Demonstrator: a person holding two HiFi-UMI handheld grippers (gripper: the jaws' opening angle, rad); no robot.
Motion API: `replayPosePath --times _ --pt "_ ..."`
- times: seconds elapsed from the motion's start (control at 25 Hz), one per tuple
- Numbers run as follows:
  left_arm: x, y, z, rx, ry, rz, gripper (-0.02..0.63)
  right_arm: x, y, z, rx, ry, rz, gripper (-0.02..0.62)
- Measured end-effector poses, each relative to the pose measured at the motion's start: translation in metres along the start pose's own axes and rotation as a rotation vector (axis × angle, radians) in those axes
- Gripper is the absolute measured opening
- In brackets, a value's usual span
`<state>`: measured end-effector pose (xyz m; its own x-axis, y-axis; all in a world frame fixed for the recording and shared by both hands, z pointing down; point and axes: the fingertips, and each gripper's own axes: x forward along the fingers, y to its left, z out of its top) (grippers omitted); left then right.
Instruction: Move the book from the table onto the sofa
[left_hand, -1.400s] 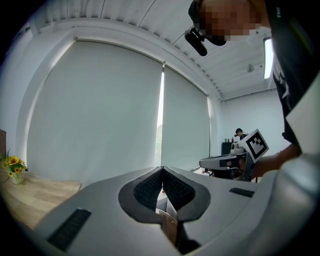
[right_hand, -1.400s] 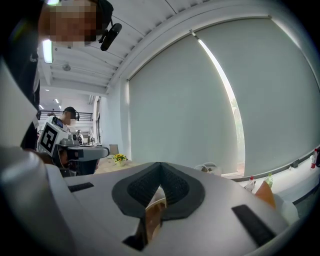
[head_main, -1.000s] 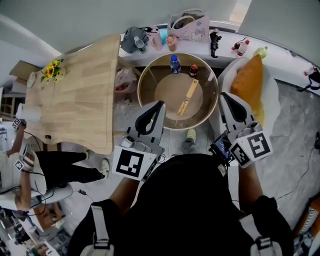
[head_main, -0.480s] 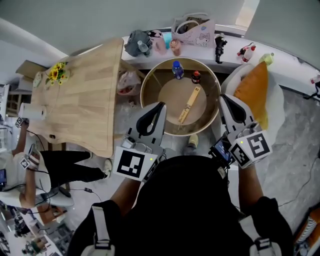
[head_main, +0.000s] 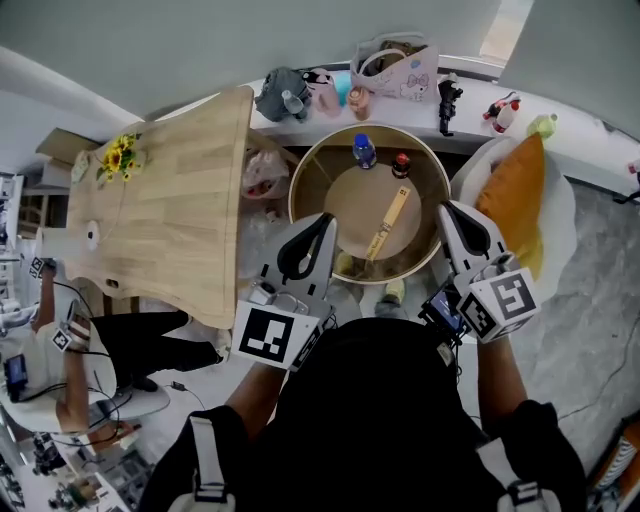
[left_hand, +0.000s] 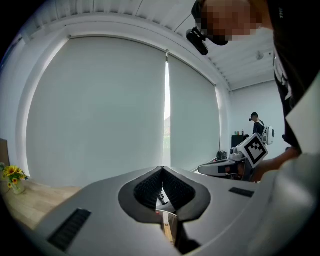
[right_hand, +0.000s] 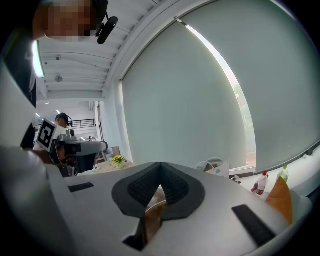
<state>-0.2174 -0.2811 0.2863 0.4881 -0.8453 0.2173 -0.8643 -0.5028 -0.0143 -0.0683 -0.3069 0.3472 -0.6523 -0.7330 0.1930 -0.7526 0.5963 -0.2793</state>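
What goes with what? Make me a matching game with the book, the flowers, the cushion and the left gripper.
1 book
2 flowers
3 cushion
4 left gripper

A orange
B shut, holding nothing
C on the long table
D on the round table

Pairs: 1-D, 2-C, 3-A, 4-B
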Motion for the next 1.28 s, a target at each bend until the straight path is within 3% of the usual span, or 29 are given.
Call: replayPosePath --times 0.4,0.76,0.88,0.96,1.12,1.28 --pt "0.018 0.060 -0.001 -0.049 -0.026 -0.038 0.012 0.058 -0.029 -0.045 0.078 0.154 -0.230 0.012" --pt "0.026 0.119 -0.023 -0.055 0.022 -0.051 0.012 0.113 -0.042 -0.119 0.195 0.312 -0.319 0.017" --pt "0.030 0.131 -0.032 -0.062 0.037 -0.063 0.013 0.127 -0.050 -0.155 0.258 0.367 -0.361 0.135" --pt "0.031 0.137 -0.041 -0.065 0.054 -0.075 0.013 0.133 -0.057 -0.186 0.317 0.413 -0.398 0.139" --pt "0.041 0.159 -0.057 -0.076 0.091 -0.107 0.012 0.150 -0.069 -0.256 0.450 0.538 -0.479 0.224" --pt "0.049 0.179 -0.074 -0.091 0.131 -0.130 0.014 0.155 -0.091 -0.301 0.480 0.651 -0.620 0.250"
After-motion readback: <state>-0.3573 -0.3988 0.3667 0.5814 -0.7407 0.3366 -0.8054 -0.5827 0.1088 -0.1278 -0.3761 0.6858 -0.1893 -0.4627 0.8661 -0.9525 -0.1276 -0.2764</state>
